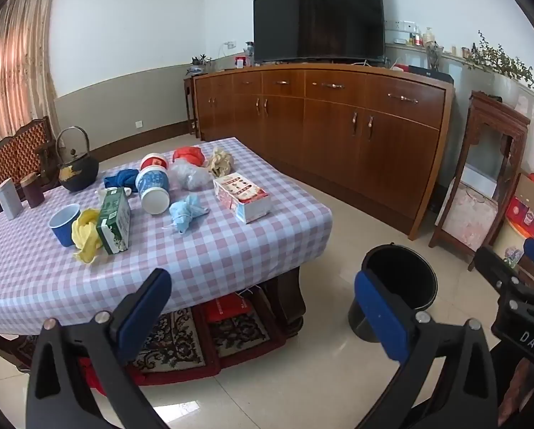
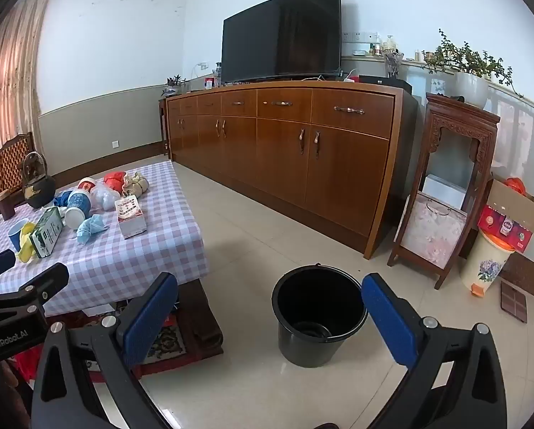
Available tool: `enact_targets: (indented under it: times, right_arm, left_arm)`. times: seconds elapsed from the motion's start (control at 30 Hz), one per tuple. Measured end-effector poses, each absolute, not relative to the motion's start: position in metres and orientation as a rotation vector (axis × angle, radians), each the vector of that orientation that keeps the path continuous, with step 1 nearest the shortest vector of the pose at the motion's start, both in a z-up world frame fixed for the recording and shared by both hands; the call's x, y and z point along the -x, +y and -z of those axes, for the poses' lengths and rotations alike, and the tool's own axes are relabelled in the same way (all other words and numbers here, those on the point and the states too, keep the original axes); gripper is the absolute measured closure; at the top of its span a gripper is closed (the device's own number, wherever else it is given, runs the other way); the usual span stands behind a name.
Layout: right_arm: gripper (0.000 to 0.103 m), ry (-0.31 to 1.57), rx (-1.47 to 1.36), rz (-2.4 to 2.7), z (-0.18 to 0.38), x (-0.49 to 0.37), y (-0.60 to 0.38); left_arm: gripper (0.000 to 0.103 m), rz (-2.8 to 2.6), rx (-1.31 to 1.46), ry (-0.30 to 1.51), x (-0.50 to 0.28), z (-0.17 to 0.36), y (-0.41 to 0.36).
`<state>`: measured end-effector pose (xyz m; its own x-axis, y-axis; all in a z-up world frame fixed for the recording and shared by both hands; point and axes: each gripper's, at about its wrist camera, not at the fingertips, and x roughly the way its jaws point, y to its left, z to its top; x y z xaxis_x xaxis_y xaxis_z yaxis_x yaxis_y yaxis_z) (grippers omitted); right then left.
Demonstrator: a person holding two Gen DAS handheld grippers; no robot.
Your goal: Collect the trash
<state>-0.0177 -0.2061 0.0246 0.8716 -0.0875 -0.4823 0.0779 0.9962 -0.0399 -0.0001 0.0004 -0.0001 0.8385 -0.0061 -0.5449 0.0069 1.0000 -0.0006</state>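
Note:
Trash lies on the checked tablecloth (image 1: 231, 250): a green carton (image 1: 115, 220), a yellow wrapper (image 1: 84, 234), a blue cup (image 1: 65, 223), a tipped blue-and-white cup (image 1: 152, 187), a light-blue wad (image 1: 186, 214), a red-and-white box (image 1: 241, 195), a clear bag (image 1: 190, 175) and red plastic (image 1: 190, 153). A black bucket (image 2: 318, 314) stands empty on the floor to the right of the table. My left gripper (image 1: 263, 307) is open and empty before the table's near corner. My right gripper (image 2: 270, 311) is open and empty, above the floor beside the bucket.
A black teapot (image 1: 77, 171), a dark tin (image 1: 33, 189) and a grey box (image 1: 8, 198) stand at the table's far left. A long wooden sideboard (image 2: 284, 150) with a TV (image 2: 281, 32) lines the wall. A carved stand (image 2: 445, 186) and a flowered bin (image 2: 486, 262) are at the right.

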Motion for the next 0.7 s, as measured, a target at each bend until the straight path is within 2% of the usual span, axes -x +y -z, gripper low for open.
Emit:
enact_targets:
  times: [0.7]
  right_arm:
    - [0.000, 0.503, 0.022, 0.091, -0.021, 0.017, -0.209]
  left_arm:
    - [0.000, 0.006, -0.008, 0.588, 0.001, 0.000, -0.003]
